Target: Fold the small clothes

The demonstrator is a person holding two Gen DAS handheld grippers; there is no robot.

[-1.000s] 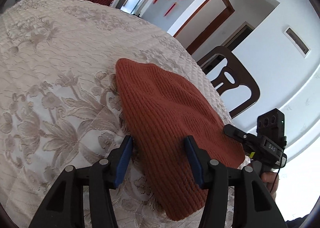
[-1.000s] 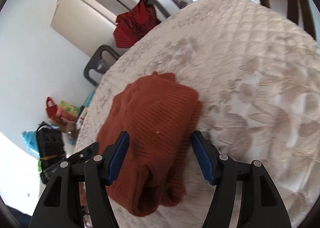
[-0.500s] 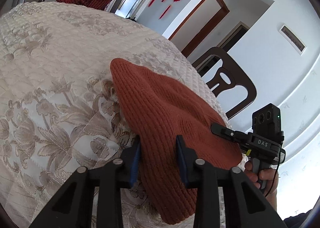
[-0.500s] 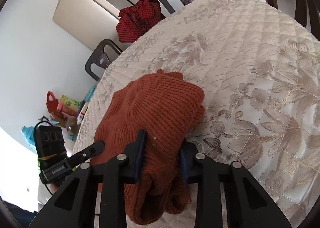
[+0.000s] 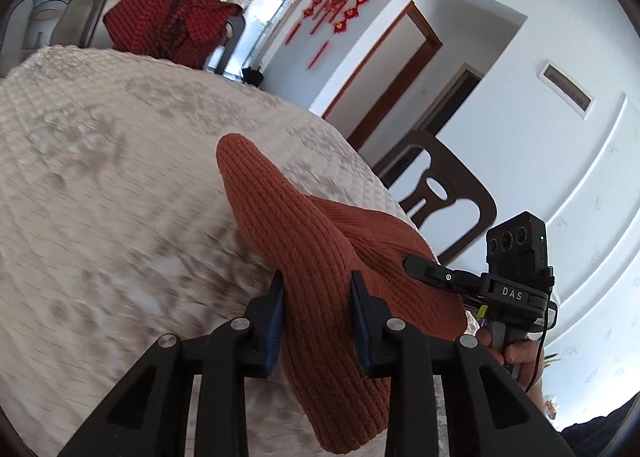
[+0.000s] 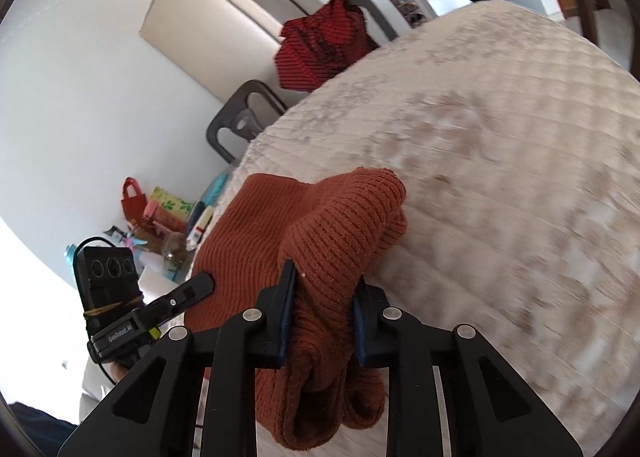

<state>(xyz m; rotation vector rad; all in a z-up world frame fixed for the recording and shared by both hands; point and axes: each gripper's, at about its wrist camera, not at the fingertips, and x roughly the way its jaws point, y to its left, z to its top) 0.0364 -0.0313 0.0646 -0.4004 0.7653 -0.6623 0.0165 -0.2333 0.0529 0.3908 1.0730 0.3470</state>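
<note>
Both the left gripper (image 5: 318, 311) and right gripper (image 6: 325, 309) pinch the rust sweater (image 5: 320, 241) at lower centre, lifting its edge off the table (image 5: 100, 177). Next, I judge, carry it over evenly to fold.

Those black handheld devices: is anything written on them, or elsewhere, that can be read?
"DAS": white letters on the right gripper, seen in the left wrist view.
"GenRobot.AI": white print on the left gripper, seen in the right wrist view, small and only just legible.
Red wall ornaments: no lettering readable.
</note>
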